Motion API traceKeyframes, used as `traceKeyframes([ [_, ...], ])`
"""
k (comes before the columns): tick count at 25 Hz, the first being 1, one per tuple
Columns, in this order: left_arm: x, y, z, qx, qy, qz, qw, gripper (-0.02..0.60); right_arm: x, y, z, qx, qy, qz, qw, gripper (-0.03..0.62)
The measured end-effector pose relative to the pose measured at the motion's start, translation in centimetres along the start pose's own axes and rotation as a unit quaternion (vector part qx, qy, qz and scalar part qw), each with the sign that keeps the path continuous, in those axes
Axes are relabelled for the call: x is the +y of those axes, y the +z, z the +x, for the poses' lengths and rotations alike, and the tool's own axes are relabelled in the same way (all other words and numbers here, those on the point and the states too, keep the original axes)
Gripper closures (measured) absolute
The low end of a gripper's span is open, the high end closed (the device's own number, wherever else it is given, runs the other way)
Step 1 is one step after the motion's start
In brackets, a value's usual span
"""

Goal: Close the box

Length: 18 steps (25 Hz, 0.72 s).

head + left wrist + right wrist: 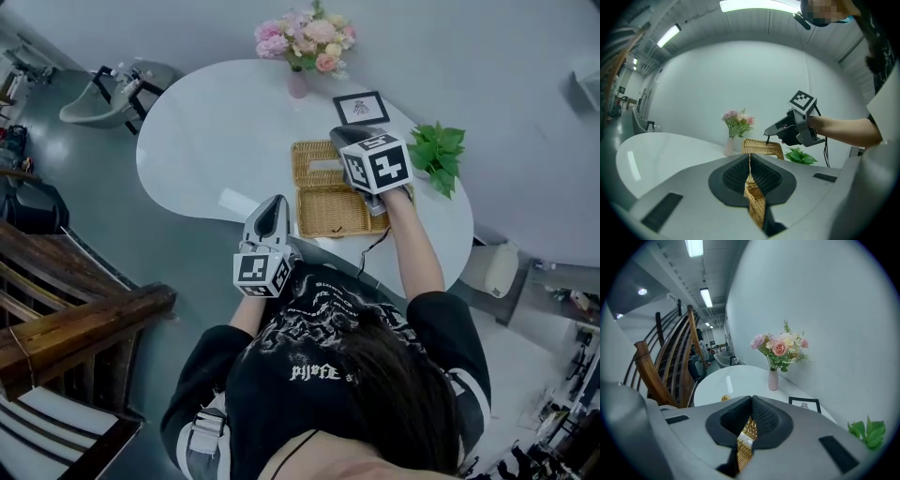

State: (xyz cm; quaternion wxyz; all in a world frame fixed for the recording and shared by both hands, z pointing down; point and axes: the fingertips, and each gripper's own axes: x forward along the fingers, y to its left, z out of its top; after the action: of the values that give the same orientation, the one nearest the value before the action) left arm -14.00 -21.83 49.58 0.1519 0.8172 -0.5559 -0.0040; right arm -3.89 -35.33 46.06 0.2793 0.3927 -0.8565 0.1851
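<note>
Both grippers are pinching wicker. The right gripper (336,136) is clamping narrow on the far edge of the lid (311,157). The left gripper (274,204) is showing its jaws nearly together, with wicker of the box (323,214) between the pads; it looks like it is gripping the left wall. The box is sitting open at centre frame in the head view, close to the near edge of the table (216,131), and the left gripper view shows the lid raised.

Risks, as I am judging them:
- The lid is hanging on a thin edge pinch, so a fast swing is likely making it slip out and slam down.
- The left jaws are sitting on the rim, so a closing lid is probably landing on them and staying ajar.
- A pull towards the person is risking the light box sliding off the near edge.

Around the box:
- The framed picture (361,108) is lying just behind the lid.
- The green plant (438,150) is sitting near the right forearm, so it is getting brushed if the arm sweeps wide.
- The flower vase (298,82) is standing farther back, out of the way.
- The cable (370,253) is trailing below the right gripper.
</note>
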Motion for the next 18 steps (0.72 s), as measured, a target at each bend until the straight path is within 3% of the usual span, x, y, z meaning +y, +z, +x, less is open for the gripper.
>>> traceKeyframes([
  [18,-3.6,-1.3,-4.7,-0.022,0.050,-0.004,0.9985,0.557,4.8,-4.9,-7.7,-0.056,0.037,0.010,0.998,0.559],
])
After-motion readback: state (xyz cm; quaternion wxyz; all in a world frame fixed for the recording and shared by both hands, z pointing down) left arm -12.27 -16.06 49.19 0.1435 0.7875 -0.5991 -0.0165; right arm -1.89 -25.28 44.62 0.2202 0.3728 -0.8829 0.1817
